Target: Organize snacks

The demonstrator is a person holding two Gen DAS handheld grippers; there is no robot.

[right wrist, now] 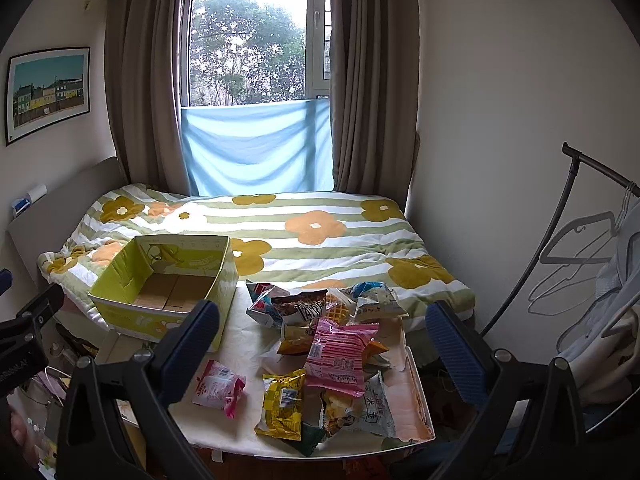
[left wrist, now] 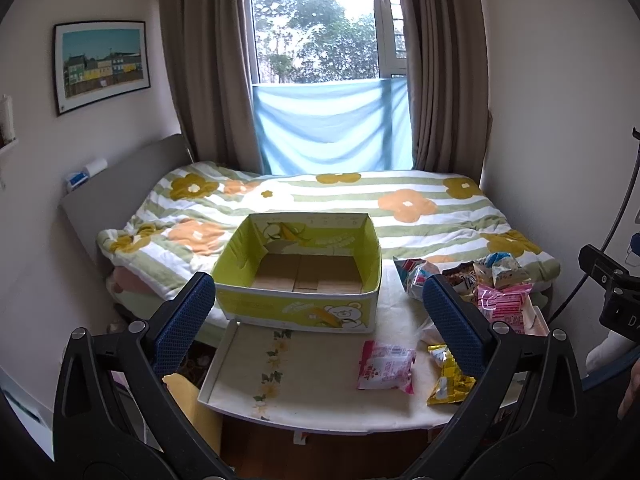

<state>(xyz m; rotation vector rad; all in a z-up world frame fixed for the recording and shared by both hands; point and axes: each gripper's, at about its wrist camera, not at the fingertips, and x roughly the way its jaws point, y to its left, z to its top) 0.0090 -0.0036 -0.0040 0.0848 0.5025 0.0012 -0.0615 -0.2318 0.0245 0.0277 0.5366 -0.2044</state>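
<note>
On the counter (right wrist: pixel 248 344), my left gripper (left wrist: pixel 318 312) and right gripper (right wrist: pixel 322 344) hover with fingers apart and empty; the overlapping snack pile (right wrist: pixel 336 344) risks multi-packet grabs, missing the box (right wrist: pixel 164 292).

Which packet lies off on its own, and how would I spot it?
Find the green cardboard box on the white table. In front of it lies a pink and white packet, apart from the heap of snacks; nothing touches it.

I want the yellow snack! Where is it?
The yellow snack packet lies on the table's near edge, right of the small pink-and-white packet, left of the snack pile.
</note>
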